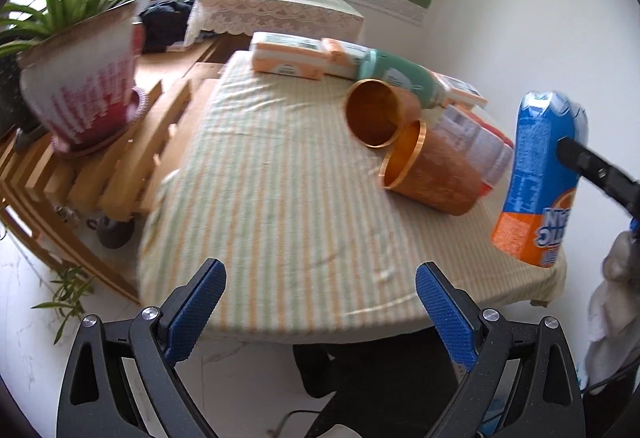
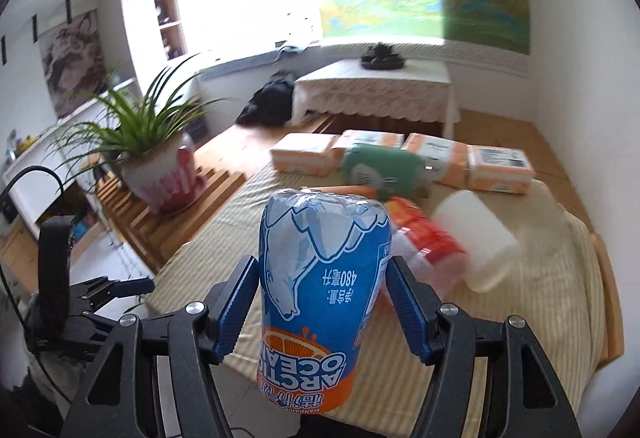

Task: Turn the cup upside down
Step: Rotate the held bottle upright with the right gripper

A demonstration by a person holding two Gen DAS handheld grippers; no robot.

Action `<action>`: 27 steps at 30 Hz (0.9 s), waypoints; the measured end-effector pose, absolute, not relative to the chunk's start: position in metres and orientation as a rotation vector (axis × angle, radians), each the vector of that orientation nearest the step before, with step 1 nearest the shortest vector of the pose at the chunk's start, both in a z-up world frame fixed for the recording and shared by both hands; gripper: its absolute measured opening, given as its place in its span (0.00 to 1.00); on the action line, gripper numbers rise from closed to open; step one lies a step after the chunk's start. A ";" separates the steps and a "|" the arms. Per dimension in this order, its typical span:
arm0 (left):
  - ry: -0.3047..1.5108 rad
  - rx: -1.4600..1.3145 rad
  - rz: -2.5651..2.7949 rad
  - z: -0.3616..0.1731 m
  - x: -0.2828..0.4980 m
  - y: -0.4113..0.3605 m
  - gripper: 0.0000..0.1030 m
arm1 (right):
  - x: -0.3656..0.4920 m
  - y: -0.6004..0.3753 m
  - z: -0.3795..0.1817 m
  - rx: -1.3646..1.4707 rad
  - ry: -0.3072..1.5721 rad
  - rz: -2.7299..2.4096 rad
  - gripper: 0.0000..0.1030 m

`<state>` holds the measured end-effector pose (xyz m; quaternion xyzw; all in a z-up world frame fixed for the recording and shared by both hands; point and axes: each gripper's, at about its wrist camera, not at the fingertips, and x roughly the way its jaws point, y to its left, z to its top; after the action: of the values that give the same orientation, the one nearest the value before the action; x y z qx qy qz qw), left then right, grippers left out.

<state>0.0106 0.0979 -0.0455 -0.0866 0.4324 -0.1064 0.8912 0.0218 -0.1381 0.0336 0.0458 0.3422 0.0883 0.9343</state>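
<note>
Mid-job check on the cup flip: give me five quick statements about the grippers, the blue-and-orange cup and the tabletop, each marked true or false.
1. The right gripper is clamped on the blue-and-orange cup. True.
2. The cup's printing reads right way up. False: the lettering is inverted, so the cup is upside down.
3. The left gripper holds a copper cup. False: it is open and empty, at the near edge of the striped tablecloth.
4. Two copper cups lie on their sides. True.
5. The potted plant stands on the striped tablecloth. False: it stands on a slatted wooden rack beside it.
</note>
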 end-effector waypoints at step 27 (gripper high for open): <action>0.889 -0.154 -0.286 -0.039 0.005 0.064 0.95 | -0.017 -0.141 -0.027 -0.034 0.450 0.024 0.62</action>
<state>0.0049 0.0635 -0.0388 -0.0740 0.4283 -0.1379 0.8900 -0.0173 -0.1413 -0.0269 -0.0169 0.2232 0.0120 0.9746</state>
